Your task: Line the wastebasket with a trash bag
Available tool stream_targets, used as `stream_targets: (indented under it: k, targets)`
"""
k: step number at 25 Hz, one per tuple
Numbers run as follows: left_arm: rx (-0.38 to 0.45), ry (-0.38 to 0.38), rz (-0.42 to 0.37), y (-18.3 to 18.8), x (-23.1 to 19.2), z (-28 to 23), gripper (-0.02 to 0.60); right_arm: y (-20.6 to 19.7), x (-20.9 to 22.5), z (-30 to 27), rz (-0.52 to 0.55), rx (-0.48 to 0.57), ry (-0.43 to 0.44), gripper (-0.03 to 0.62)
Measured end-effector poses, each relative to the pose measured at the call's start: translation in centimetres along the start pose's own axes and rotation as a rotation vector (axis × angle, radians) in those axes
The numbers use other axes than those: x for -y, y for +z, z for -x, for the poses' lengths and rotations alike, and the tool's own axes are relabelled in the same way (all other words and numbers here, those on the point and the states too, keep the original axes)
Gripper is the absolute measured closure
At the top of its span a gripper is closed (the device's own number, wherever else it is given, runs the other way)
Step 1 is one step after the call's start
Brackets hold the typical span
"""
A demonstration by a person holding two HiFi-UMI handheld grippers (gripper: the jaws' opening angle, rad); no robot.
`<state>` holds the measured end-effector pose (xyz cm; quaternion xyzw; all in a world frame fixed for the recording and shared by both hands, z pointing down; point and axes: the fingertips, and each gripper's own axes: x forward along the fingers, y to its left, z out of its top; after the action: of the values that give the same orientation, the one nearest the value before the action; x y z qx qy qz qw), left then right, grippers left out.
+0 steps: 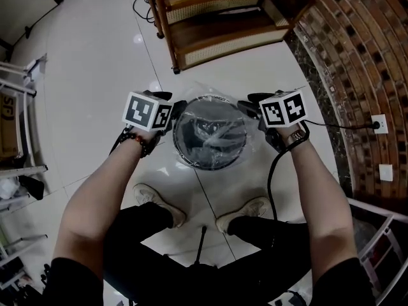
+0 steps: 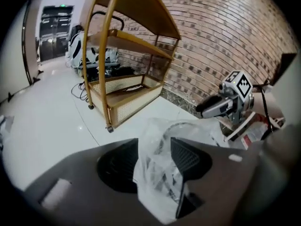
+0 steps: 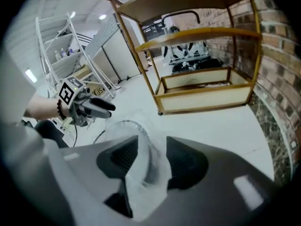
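Bag (image 1: 210, 136) was seen draped in and over basket (image 1: 210, 167), set on floor (image 1: 95, 75). Jaws of left gripper (image 2: 154, 142) and right gripper (image 3: 152, 140) were spread at opposite rim sides, film loose between them, unpinched; probably placed so the edge could be gripped and stretched.

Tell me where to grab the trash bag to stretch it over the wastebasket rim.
Pinch the trash bag by its loose top edge, at two opposite points, coming from outside the wastebasket on its left and right. The film stands slack above the round rim, so jaws should straddle it.
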<state>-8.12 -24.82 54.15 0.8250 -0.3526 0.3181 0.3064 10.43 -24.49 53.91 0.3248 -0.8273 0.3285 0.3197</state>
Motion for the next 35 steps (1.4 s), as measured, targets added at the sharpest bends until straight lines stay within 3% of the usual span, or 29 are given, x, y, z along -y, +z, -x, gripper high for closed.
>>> stream_targets:
  k: [4, 7, 11, 15, 26, 35]
  targets:
    - [-0.022, -0.066, 0.179, -1.2, -1.9, -1.3, 0.404, -1.5, 1.5, -0.9, -0.129, -0.030, 0.082, 0.405]
    - [-0.026, -0.102, 0.250, -1.9, -2.3, -2.0, 0.493, -2.4, 1.5, -1.5, -0.220, -0.040, 0.148, 0.429]
    - [-0.033, -0.094, 0.249, -2.1, -2.6, -2.9, 0.525, -2.9, 1.9, -2.1, -0.284, -0.024, 0.167, 0.591]
    - [-0.033, -0.093, 0.264, -2.3, -2.9, -3.5, 0.518, -3.6, 2.2, -2.9, -0.300, -0.036, 0.158, 0.592]
    - [-0.004, -0.031, 0.315, -2.4, -4.8, -4.3, 0.502, -3.9, 5.6, -4.1, -0.376, 0.033, -0.006, 0.592]
    - [0.004, 0.009, 0.338, -2.5, -6.6, -4.7, 0.543, -2.4, 6.5, -4.4, -0.417, 0.126, -0.025, 0.592]
